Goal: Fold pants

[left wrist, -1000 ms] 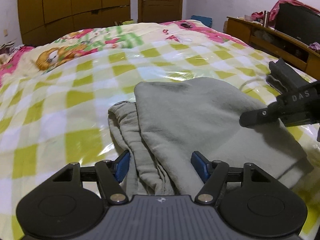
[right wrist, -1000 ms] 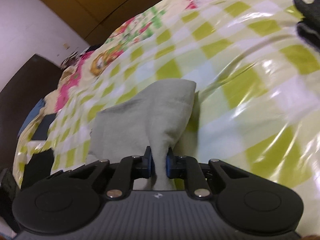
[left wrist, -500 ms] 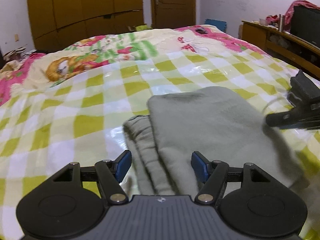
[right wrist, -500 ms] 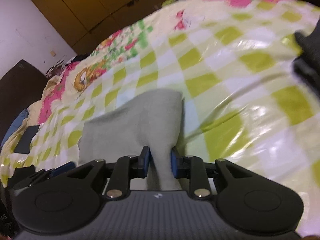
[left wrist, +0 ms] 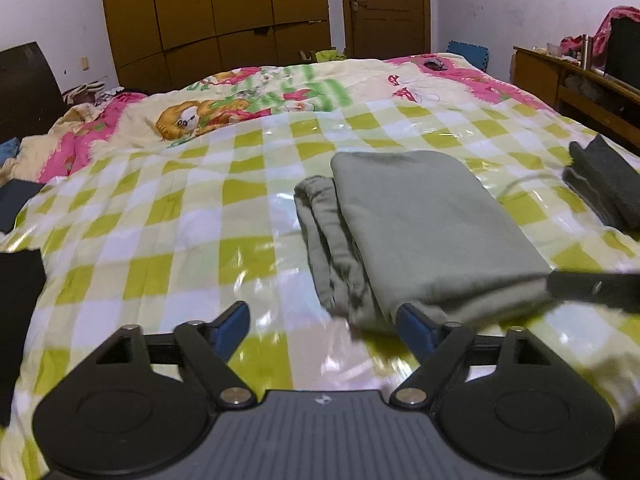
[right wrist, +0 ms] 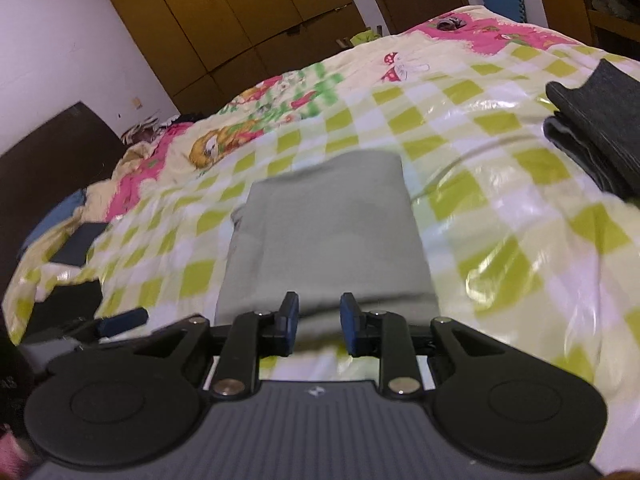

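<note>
Change: both claws have let go of the pants and drawn back from them; a second ago the right claw pinched a raised corner of the cloth, and the left claw straddled the near edge.
Pants: grey-green pants lie folded into a flat rectangle on the bed, a bunched, rumpled edge along their left side.
Left claw: the left claw is opening, its blue pads spread wide; nothing between them but the bed cover. The near left corner of the pants sits just ahead of its right pad, not gripped.
Right claw: the right claw has its pads apart and pressing on nothing. The near edge of the pants lies just past its tips.
Bed: a checked yellow-green glossy cover carries the pants.
Dark garment: a folded dark grey garment lies to the right, well apart from the pants.
</note>
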Tool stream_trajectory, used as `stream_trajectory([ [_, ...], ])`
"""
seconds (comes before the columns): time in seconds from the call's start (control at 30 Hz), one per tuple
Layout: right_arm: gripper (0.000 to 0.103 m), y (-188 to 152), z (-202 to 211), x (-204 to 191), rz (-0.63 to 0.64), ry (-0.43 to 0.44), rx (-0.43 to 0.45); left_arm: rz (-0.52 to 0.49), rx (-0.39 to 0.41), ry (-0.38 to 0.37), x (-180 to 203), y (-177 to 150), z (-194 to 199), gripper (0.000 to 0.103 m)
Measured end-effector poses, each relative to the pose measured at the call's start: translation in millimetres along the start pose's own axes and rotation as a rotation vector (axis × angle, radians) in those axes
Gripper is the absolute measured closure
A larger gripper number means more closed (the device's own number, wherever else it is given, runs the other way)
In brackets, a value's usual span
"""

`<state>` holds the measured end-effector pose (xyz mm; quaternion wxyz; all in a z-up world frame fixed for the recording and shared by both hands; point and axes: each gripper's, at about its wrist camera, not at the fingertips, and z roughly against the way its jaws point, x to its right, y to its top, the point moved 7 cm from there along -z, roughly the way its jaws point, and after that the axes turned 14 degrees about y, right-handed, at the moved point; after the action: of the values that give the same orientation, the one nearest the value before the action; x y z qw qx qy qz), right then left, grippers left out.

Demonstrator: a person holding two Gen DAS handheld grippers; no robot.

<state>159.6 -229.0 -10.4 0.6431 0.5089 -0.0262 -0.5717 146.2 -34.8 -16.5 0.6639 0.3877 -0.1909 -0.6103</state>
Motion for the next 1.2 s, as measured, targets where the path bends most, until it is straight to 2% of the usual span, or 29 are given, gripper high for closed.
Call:
stream_trajectory([
  [0.1,0.077,-18.5,6.2,-7.0,-0.004,-0.003,-0.011,0.014,0.022,0.028,-5.4,-6.1,16.2,0.0],
  [0.33,0.077,-35.3,19.9,-19.6,0.005,0.008,0.001,0.075,0.018,0.0,-17.1,-13.1,34.6,0.0],
  [0.5,0.076,-50.1,20.4,-21.8,0.003,-0.007,-0.02,0.013,-0.01,0.019,-8.8,-28.3,36.0,0.0],
  [0.6,0.076,-60.1,14.8,-21.6,0.005,-0.027,-0.058,-0.016,-0.038,0.003,-0.9,-40.4,34.7,0.0],
  [0.77,0.076,-63.9,11.8,-20.3,0.02,-0.045,-0.072,-0.003,-0.09,0.002,1.5,-55.2,27.1,0.0],
  [1.2,0.073,-70.2,5.2,-20.5,0.053,-0.08,-0.107,0.026,-0.108,-0.024,-2.3,-65.0,19.5,0.0],
])
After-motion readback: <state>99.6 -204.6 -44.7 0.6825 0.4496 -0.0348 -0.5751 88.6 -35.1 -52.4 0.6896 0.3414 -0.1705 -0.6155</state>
